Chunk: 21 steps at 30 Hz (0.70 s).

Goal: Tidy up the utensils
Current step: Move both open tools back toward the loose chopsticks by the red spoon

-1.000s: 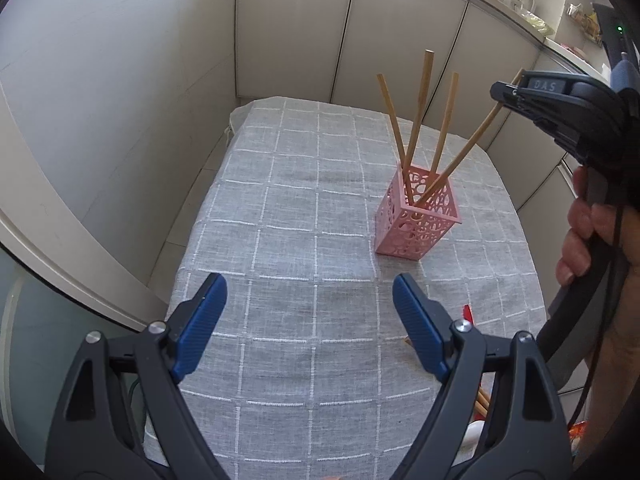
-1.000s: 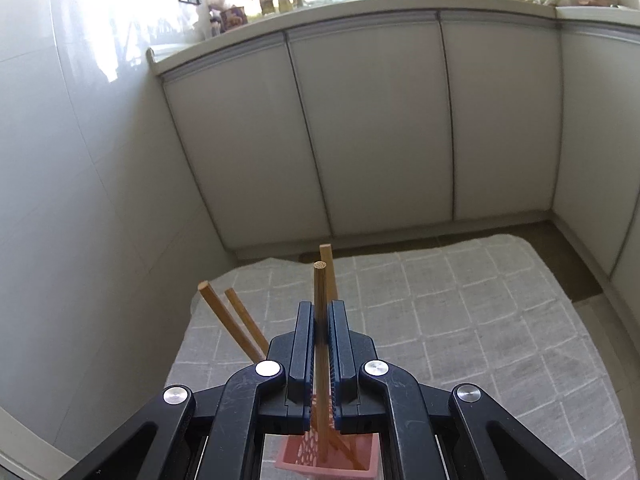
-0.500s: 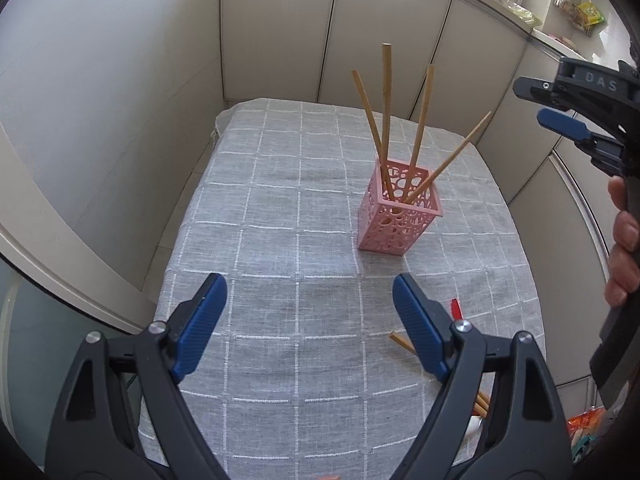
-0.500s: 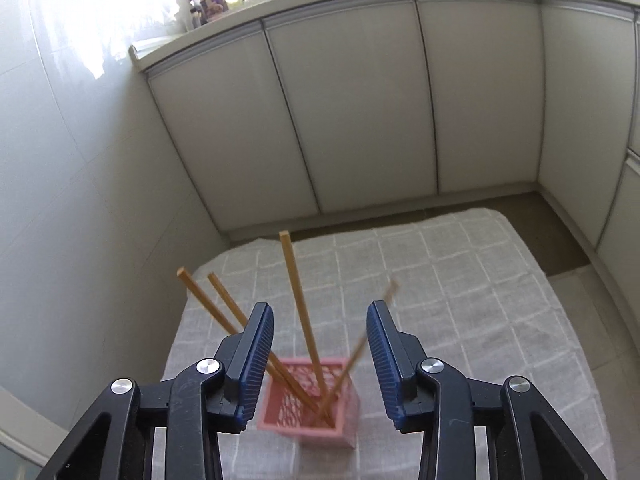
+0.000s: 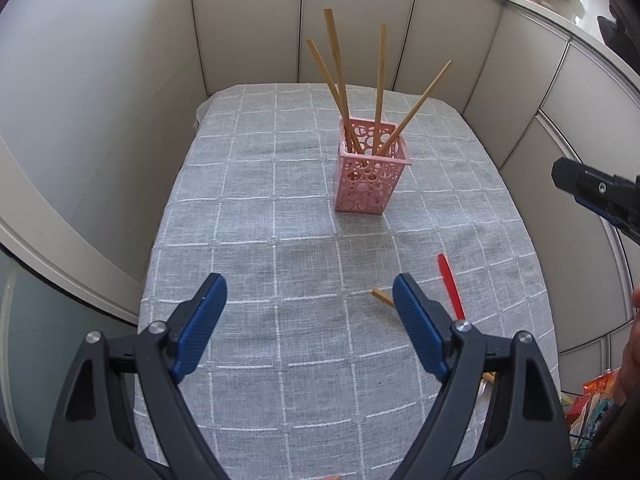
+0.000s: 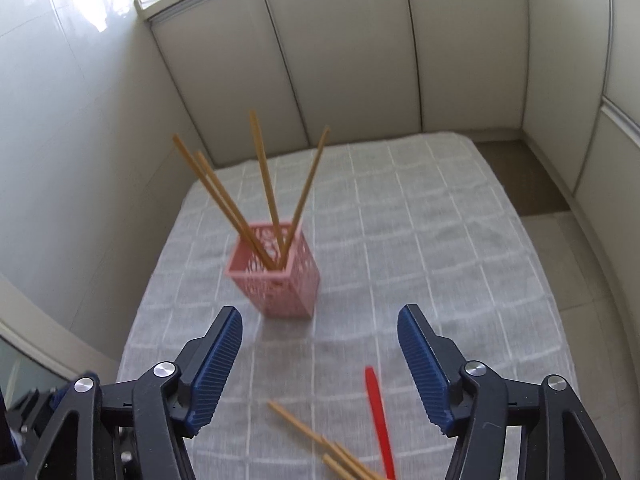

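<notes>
Four slim wooden chopsticks point(image 5: 379, 92) lean in a perforated pink plastic holder point(image 5: 370, 174).

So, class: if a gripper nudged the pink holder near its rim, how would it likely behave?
The pink holder would probably tip before sliding: it is taller than its base is wide, and four chopsticks lean well above its rim. Its perforated walls suggest thin, light plastic, so little force should move it. The gray tablecloth may grip its base or bunch.

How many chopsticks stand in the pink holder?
4, all leaning in the pink holder: two at left, one central, one at right. More lie on the cloth.
</notes>
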Tool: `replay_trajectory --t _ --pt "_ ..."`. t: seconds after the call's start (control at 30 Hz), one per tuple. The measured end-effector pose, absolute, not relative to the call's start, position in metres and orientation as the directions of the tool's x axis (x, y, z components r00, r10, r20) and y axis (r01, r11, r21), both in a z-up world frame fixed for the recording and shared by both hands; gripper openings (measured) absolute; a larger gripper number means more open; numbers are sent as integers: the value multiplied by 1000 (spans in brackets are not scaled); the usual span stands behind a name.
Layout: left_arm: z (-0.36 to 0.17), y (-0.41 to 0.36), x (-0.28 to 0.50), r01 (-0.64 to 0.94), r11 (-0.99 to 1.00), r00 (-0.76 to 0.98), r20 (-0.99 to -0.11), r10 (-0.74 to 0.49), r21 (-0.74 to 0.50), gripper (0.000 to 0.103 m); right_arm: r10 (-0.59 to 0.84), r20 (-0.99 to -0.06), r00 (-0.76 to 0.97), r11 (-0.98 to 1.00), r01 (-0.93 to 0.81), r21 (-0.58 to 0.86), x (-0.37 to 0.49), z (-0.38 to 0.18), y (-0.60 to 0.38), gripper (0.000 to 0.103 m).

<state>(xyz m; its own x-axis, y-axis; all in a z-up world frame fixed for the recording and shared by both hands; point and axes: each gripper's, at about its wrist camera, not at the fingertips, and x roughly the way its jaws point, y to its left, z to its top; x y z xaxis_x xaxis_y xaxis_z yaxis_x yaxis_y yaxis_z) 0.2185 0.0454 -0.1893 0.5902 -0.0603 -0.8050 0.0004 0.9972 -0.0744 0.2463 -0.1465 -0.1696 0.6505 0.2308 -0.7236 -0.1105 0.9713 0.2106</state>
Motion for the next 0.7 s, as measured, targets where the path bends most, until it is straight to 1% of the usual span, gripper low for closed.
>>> replay_trajectory --t 0.17,0.27,0.37,0.47,0.6,0.67,0.7 --pt "-199 34 213 24 999 573 -819 -35 -26 85 232 -746 624 970 -93 224 230 -187 -160 77" --pt "-208 26 213 43 999 554 -833 -15 11 85 228 -773 592 970 -65 236 225 -203 -170 78" --pt "-223 21 217 50 999 497 -868 -23 3 85 201 -818 538 976 -35 216 224 -217 -176 78" --pt "-239 13 222 61 998 429 -902 -57 -34 85 180 -843 507 980 -20 197 225 -227 -181 78" --pt "-257 3 229 56 988 344 -926 -154 -143 85 172 -872 458 981 1 194 225 -241 -188 78" --pt "-265 1 234 28 978 319 -925 -205 -207 79 171 -880 442 980 14 197 225 -245 -193 78" --pt "-268 0 236 10 973 310 -924 -223 -232 73 173 -884 435 979 19 201 225 -247 -194 78"
